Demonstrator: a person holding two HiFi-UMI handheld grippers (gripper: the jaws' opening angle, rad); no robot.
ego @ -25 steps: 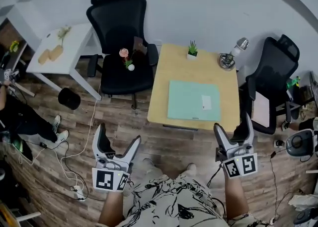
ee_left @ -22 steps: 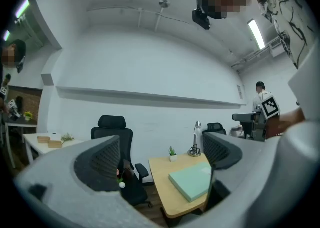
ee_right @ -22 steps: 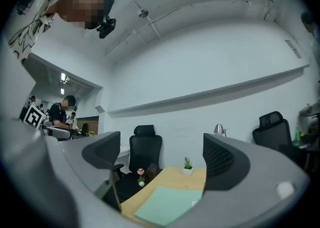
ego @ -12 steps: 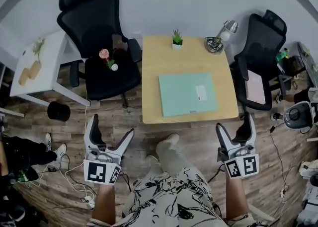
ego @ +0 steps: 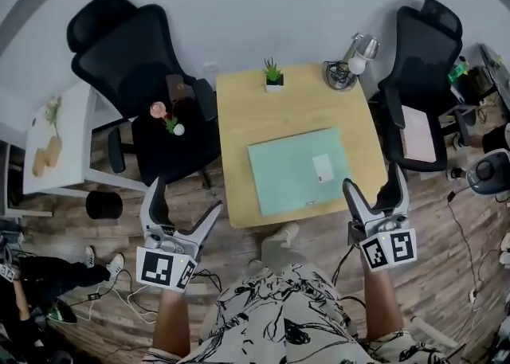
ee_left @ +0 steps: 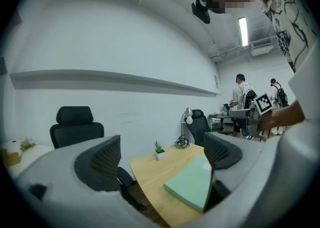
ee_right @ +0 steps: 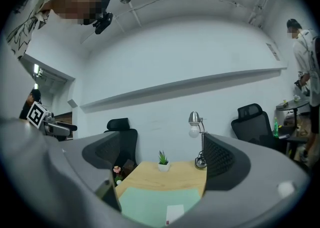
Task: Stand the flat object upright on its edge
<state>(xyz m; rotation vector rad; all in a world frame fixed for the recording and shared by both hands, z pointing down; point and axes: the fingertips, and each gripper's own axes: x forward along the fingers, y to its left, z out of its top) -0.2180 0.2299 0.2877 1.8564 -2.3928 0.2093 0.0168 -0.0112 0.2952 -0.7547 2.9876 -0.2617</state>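
Looking down in the head view, we see a wooden table [ego: 295, 103] at frame centre on plank flooring, with black chairs [ego: 151, 76] at its left and right. The mint flat object [ego: 291, 171] lies flat on the table's lower right part. A potted plant [ego: 273, 76] and lamp [ego: 351, 60] stand along the top edge. Our left gripper [ego: 187, 197] and right gripper [ego: 373, 182] hover below the table, jaws wide and empty. Only the gripper views show standing people [ee_left: 243, 103] at frame right.

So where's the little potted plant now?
In the head view the potted plant stands at the wooden table's far edge, left of the desk lamp.
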